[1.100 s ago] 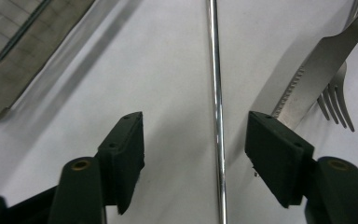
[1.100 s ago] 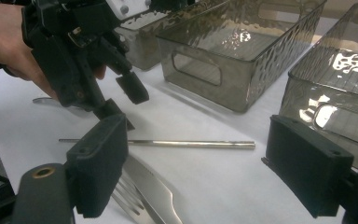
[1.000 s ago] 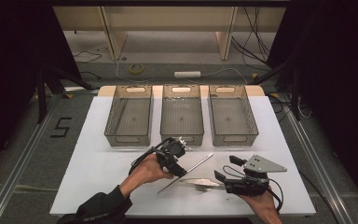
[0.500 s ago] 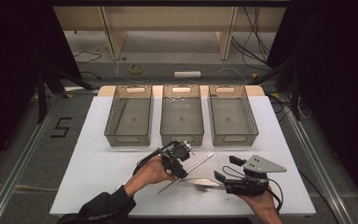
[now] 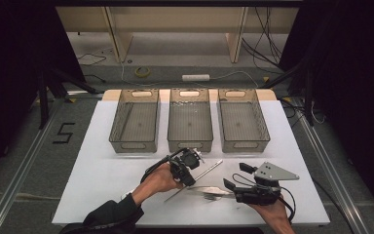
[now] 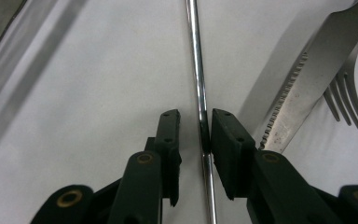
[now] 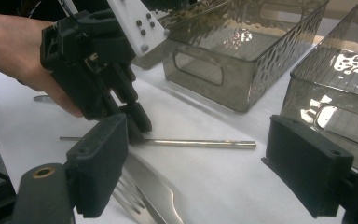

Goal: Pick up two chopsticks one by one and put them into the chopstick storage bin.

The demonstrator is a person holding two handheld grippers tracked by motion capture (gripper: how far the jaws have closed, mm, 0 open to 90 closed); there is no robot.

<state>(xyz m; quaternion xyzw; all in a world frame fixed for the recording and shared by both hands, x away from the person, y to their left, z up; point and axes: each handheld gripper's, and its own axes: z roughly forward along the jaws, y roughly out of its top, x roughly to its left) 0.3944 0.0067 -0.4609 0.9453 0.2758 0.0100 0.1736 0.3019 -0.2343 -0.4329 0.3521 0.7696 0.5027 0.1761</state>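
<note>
1. On the white table [image 5: 102,180], the left gripper [image 6: 195,140] is set down over a thin metal rod [image 6: 196,70], probably a chopstick or straw, which lies flat in front of the three smoked plastic bins

2. The left gripper's jaws have just been closing, and the rod runs between them; in the left gripper view one pad looks to be against it while a sliver of daylight remains on the other side, so I judge the grasp as nearly made but not yet clenched

3. The right gripper [image 5: 236,176] rests near the table's front edge with its jaws spread wide and nothing between them, beside the serrated knife [image 6: 307,74] and the fork [image 6: 349,98], which lie just beside the rod

4. The step in hand looks like picking the rod out of the cutlery for sorting into a bin; all three bins, the left bin [image 5: 135,122], the middle bin [image 5: 190,122] and the right bin [image 5: 243,122], look empty

5. The next move calls for finishing the squeeze, then a straight lift so that the thin, slippery rod does not roll or pivot, kept clear of the knife's blade close alongside
</note>
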